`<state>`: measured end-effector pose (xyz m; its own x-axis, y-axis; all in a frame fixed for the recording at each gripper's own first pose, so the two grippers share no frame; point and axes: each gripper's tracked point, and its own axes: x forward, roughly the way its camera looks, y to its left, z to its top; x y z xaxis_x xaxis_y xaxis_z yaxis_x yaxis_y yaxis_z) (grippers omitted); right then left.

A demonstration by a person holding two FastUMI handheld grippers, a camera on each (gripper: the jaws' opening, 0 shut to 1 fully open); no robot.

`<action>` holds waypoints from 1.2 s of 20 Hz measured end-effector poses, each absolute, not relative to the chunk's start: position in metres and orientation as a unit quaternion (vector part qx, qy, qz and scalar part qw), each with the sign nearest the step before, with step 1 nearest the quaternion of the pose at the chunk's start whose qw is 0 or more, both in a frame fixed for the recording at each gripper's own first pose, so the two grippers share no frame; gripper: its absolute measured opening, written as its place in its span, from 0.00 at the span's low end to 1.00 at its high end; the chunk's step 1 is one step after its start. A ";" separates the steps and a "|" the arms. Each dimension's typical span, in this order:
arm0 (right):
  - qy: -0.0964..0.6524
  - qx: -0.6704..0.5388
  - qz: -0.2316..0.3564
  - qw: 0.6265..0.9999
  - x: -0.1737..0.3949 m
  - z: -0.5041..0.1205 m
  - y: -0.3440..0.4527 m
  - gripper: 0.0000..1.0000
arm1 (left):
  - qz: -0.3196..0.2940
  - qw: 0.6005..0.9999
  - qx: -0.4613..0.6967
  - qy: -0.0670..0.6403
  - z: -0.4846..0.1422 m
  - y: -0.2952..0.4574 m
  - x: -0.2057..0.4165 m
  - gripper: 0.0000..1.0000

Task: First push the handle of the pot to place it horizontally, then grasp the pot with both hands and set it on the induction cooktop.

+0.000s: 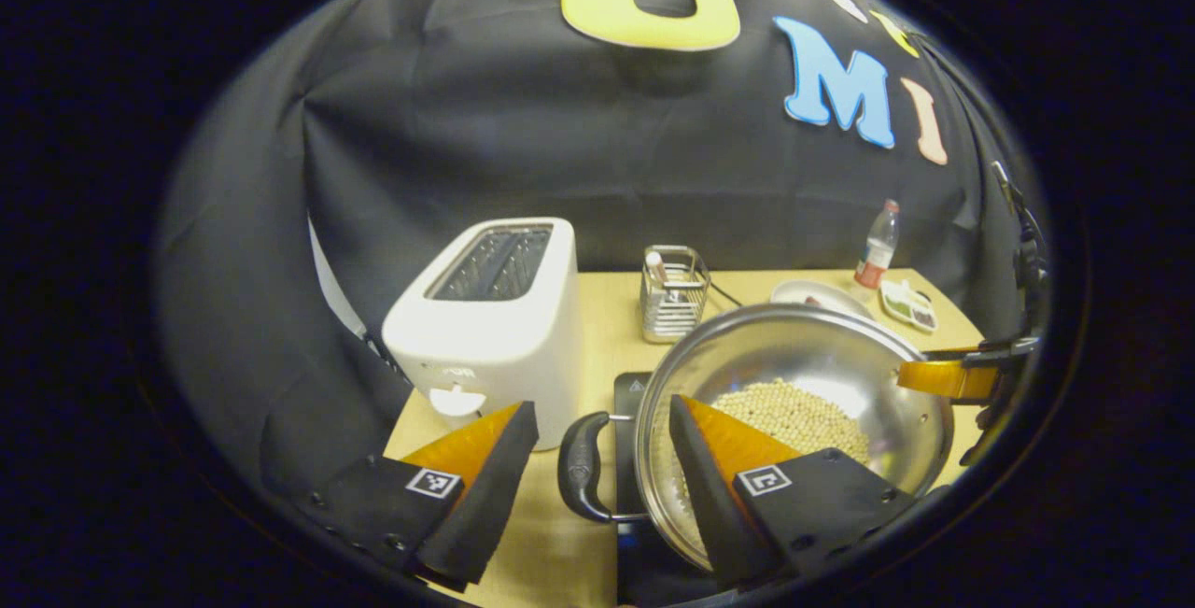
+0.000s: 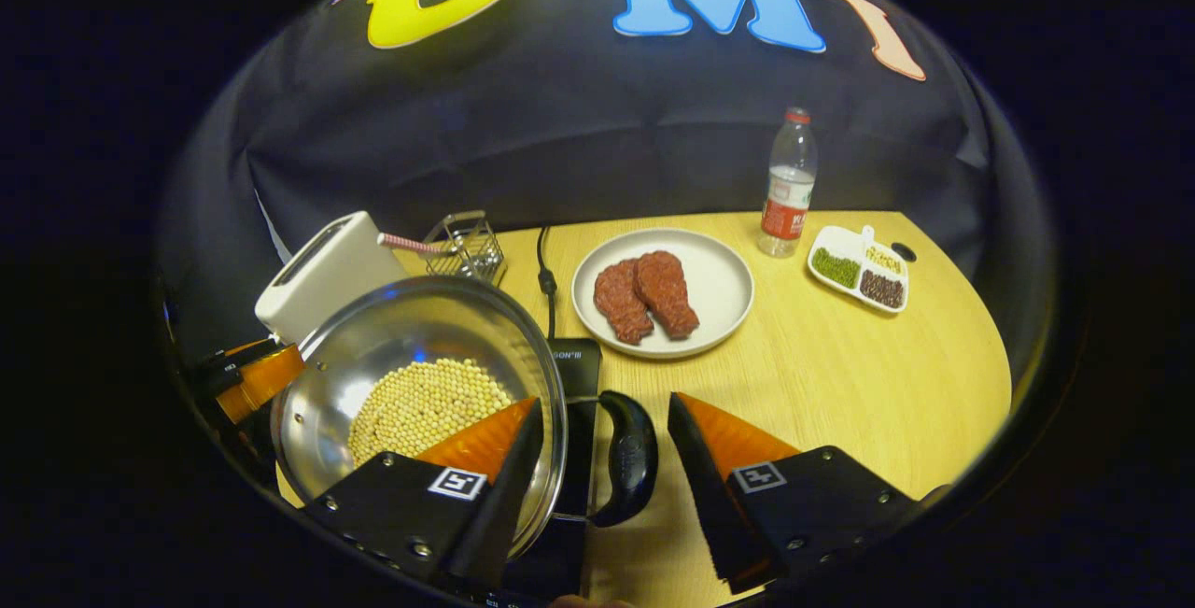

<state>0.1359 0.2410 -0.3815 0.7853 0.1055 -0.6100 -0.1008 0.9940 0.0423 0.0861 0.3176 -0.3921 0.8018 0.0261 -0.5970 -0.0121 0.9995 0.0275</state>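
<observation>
The steel pot (image 1: pixel 822 346) with yellow beans (image 1: pixel 794 412) in it stands over the black induction cooktop (image 1: pixel 633 393). My left gripper (image 1: pixel 599 407) is open astride the pot's black side handle (image 1: pixel 583 468), which lies between the fingers untouched; one finger reaches over the rim. In the right gripper view, my right gripper (image 2: pixel 604 402) is open the same way around the opposite black handle (image 2: pixel 630 459), its left finger over the pot (image 2: pixel 411 328). The cooktop (image 2: pixel 574 370) shows beside the pot. Each view shows the other gripper's orange finger (image 1: pixel 943 376) (image 2: pixel 257 379) across the pot.
A white toaster (image 1: pixel 495 328) stands close on the pot's left, with a wire basket (image 1: pixel 674 295) behind it. Right of the cooktop are a plate (image 2: pixel 724 300) with two meat pieces (image 2: pixel 644 295), a water bottle (image 2: pixel 787 188), a divided dish of beans (image 2: pixel 859 276) and a power cord (image 2: pixel 544 281).
</observation>
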 end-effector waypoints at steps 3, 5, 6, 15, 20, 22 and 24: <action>0.278 -0.003 0.065 0.958 0.128 -0.337 0.225 0.93 | 0.034 0.960 0.008 0.280 -0.350 0.307 0.077 0.93; 0.249 -0.001 0.069 0.966 0.117 -0.303 0.210 0.92 | 0.040 0.967 0.006 0.252 -0.314 0.284 0.066 0.93; 0.236 0.001 0.070 0.969 0.110 -0.288 0.201 0.92 | 0.041 0.970 0.004 0.239 -0.298 0.268 0.062 0.93; 0.117 0.006 0.067 0.991 0.048 -0.125 0.087 0.92 | 0.015 0.994 -0.014 0.110 -0.131 0.075 0.009 0.93; 0.055 -0.002 0.056 0.997 0.020 -0.058 0.023 0.92 | 0.017 0.998 -0.015 0.061 -0.064 0.001 -0.015 0.92; 0.048 0.001 0.059 0.997 0.008 -0.041 0.006 0.92 | 0.025 0.998 -0.020 0.051 -0.047 -0.012 -0.026 0.92; 0.039 0.008 0.059 0.997 -0.001 -0.027 -0.006 0.92 | 0.028 0.999 -0.013 0.032 -0.026 -0.023 -0.036 0.92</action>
<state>-0.0014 -0.0059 -0.0268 0.9900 0.1188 -0.0767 -0.1176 0.9929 0.0199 -0.0362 -0.0227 -0.0261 0.9963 0.0556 -0.0655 -0.0574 0.9980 -0.0250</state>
